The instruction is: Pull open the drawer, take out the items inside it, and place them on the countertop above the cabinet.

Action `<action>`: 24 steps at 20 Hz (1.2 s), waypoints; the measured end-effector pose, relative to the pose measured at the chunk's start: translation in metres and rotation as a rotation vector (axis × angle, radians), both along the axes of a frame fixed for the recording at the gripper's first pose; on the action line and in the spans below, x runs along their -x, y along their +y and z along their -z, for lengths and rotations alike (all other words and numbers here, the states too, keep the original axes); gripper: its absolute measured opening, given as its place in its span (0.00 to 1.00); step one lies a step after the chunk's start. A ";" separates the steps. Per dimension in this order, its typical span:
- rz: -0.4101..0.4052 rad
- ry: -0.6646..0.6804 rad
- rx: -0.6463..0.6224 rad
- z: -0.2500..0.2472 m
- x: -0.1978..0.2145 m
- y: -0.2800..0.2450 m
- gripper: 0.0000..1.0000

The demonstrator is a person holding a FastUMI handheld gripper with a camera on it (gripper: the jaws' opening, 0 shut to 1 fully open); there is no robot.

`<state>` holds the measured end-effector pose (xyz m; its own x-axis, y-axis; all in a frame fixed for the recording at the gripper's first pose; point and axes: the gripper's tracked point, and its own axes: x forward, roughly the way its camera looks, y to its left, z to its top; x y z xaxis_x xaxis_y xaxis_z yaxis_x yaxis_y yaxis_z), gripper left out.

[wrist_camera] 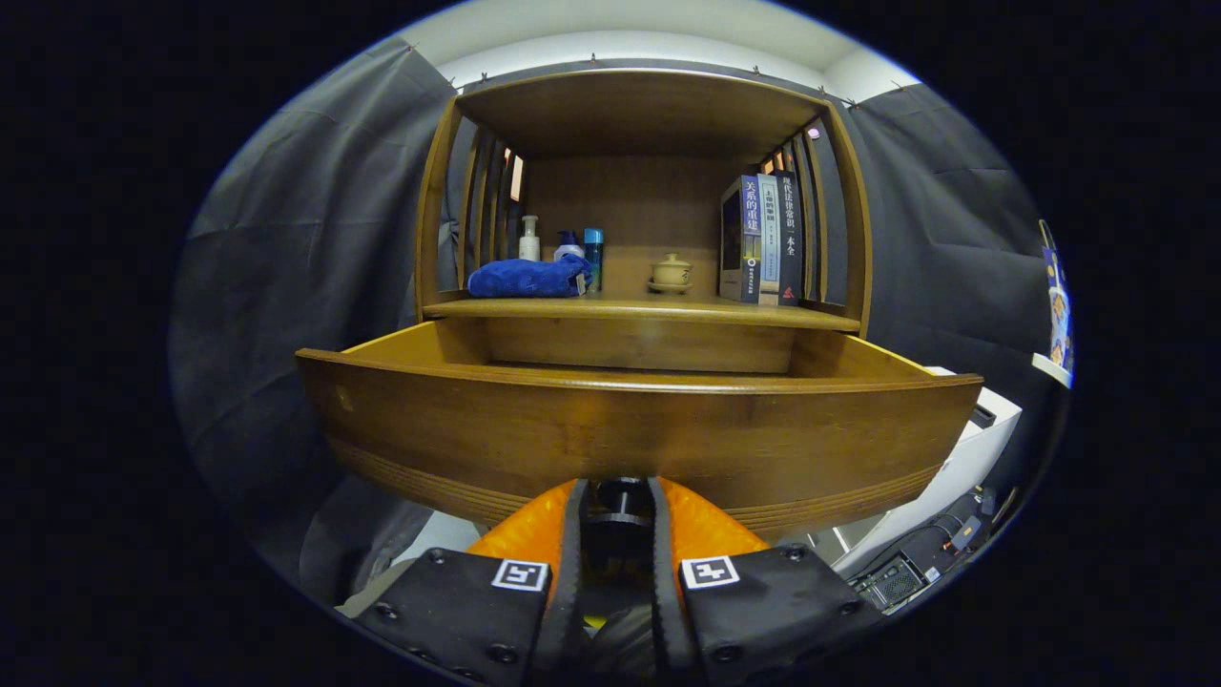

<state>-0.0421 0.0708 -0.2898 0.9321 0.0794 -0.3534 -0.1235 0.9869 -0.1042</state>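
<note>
1. One drawer (630, 429) is what I have in hand: it stands pulled well out of the cabinet, its curved wooden front just ahead of my tongs (618, 506), its inside hidden below the front's top edge.
2. My tongs are drawn narrow around the dark round knob (621, 498) low on the drawer front. The orange fingers (534, 525) sit on either side of it, and I judge both press on it, though the contact itself is in shadow.
3. The drawer looks like solid wood, stiff and fairly heavy. The knob is the only good hold, small and probably smooth, so a skewed pull could slip off.
4. I cannot tell what lies inside, so I cannot yet judge its weight or softness.
5. The table (572, 307) above the cabinet carries a blue cloth (527, 278), bottles (529, 239), a small lidded cup (671, 272) and books (763, 239). A bare patch lies between cup and cloth.
</note>
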 end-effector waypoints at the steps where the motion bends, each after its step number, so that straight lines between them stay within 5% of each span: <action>1: 0.001 -0.002 -0.001 -0.001 0.000 0.000 0.37; 9: -0.003 0.014 -0.006 -0.002 0.000 0.002 0.40; 14: -0.028 -0.037 -0.009 -0.023 0.001 0.009 0.57; 18: -0.045 -0.056 -0.012 -0.039 0.009 0.012 1.00; 24: -0.030 -0.189 -0.054 -0.141 -0.007 0.007 0.98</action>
<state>-0.0356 0.0774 -0.1484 0.9784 0.1222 -0.1670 -0.1363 0.9878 -0.0752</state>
